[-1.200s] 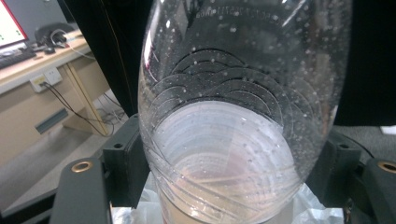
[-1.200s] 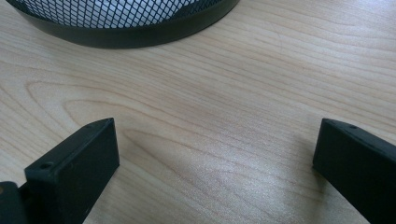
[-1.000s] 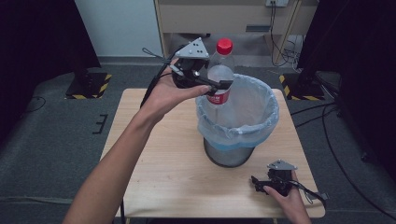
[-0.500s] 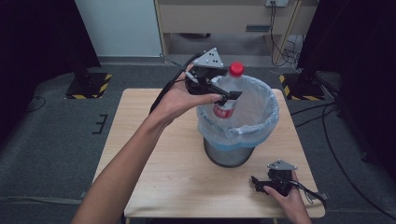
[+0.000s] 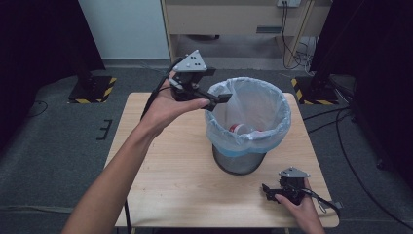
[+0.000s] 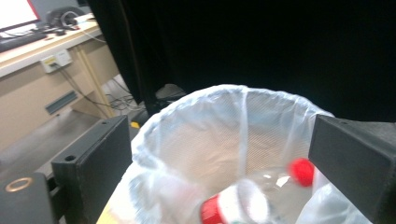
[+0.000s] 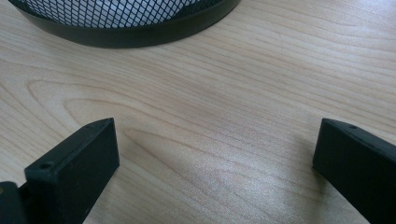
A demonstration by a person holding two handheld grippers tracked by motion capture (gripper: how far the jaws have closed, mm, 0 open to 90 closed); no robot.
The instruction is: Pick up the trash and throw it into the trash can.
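Jaws of the left gripper (image 5: 220, 97) stand wide apart over the near-left rim of the bin and have just been opening; nothing is between them. In the left gripper view the two black pads (image 6: 91, 161) frame the bin's mouth with only air in the gap. Below them the clear plastic bottle with a red cap and red label (image 6: 261, 198) lies tilted inside the round black wire-mesh waste bin lined with a pale blue plastic bag (image 5: 280, 105), its cap toward the right side of that view; from the high view only a patch of its red and white (image 5: 238, 129) shows deep in the liner.

On the near right corner of the light wooden table (image 5: 165, 180) the right gripper (image 5: 269, 190) rests low, held in the person's right hand (image 5: 304, 209), its jaws also spread with bare wood between them. The bin's dark mesh base (image 7: 126, 23) sits a little way ahead of it, apart from the pads.

Around the table lie grey carpet, black stand feet with yellow-black striped tape (image 5: 95, 90), and cables (image 5: 341, 126) on the floor at right.
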